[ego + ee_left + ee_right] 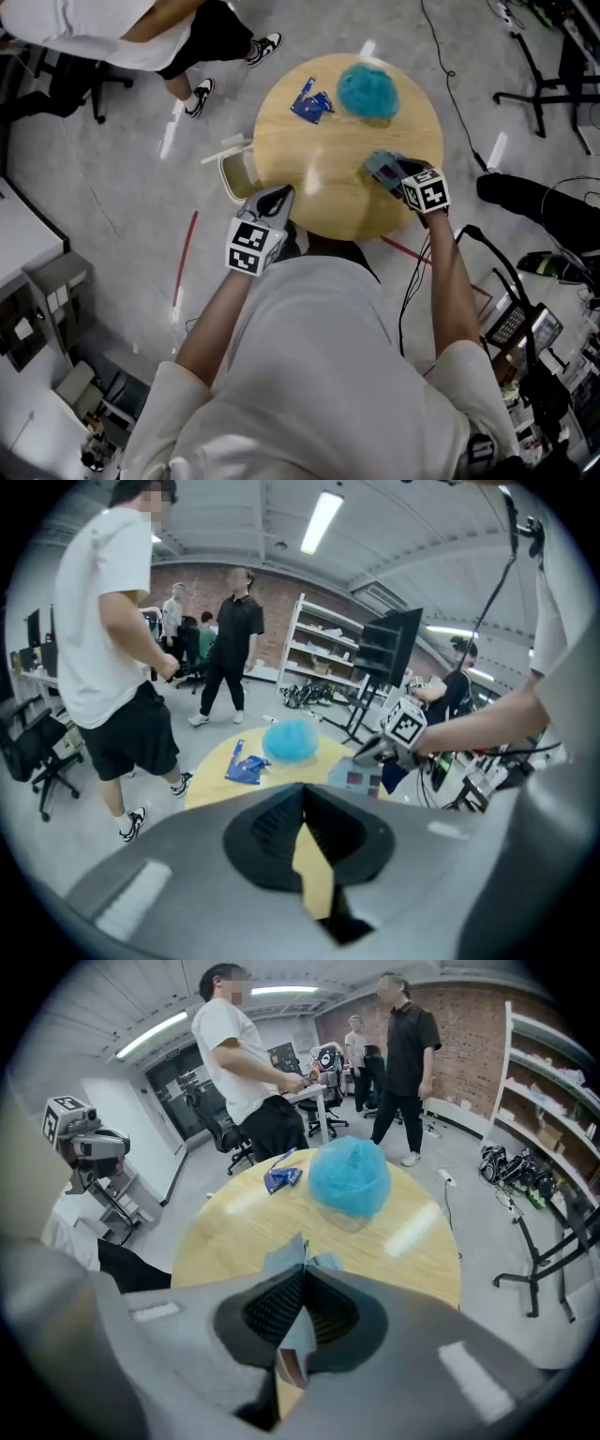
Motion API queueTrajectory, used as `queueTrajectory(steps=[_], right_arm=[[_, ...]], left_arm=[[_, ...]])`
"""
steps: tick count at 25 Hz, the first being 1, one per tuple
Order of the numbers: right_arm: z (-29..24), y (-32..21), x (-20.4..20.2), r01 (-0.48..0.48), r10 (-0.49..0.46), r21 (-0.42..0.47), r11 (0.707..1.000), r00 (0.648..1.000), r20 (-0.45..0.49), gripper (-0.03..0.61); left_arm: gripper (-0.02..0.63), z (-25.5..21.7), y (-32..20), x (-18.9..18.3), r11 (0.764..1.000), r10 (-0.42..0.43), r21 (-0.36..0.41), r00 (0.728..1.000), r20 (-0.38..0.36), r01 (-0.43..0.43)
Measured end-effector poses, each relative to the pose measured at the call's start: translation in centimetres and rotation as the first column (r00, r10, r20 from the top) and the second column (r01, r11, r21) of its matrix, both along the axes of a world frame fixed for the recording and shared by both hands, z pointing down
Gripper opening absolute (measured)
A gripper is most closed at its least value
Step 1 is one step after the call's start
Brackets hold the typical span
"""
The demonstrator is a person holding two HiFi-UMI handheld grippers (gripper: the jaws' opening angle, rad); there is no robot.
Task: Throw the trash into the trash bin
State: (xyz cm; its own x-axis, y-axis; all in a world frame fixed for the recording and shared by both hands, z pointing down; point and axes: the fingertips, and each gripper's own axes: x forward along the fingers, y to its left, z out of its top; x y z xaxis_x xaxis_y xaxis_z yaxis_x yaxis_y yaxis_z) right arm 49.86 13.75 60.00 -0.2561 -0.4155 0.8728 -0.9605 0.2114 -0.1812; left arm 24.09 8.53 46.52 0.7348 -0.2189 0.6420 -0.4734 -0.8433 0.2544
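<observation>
Two claws seen over the table (281, 150): right claw (302, 1277) pinched tight on a grey packet (284, 1262) at 4 o'clock; left claw (302, 794) pressed together, empty, at 7 o'clock; bin (230, 178) beside 9 o'clock.

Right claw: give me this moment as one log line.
right claw shut on grey-blue packet over table | left claw shut, empty | blue wrapper, teal bundle on table | bin beside table

Cannot read the print on the blue wrapper (311, 103), too small. Cannot see much of the bin (235, 175) under the left edge of the tabletop (337, 202), nor of the grey packet (287, 1256) inside the right gripper (304, 1274).
</observation>
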Motion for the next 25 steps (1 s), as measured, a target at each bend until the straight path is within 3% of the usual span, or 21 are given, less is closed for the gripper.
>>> queueTrajectory(steps=[13,25], right_arm=[[-1.0,1.0,-1.5,-0.004,0.004,0.017,1.0,1.0,0.02,0.005],[-2.0,-1.0,-6.4,0.049,-0.049,0.018,0.999,0.999,0.015,0.005]], left_arm=[[0.003,0.1,0.5,-2.3,0.998,-0.061,0.017,0.998,-0.012,0.061],[0.003,0.0,-0.2,-8.5,0.991,-0.133,0.017,0.991,-0.018,0.133]])
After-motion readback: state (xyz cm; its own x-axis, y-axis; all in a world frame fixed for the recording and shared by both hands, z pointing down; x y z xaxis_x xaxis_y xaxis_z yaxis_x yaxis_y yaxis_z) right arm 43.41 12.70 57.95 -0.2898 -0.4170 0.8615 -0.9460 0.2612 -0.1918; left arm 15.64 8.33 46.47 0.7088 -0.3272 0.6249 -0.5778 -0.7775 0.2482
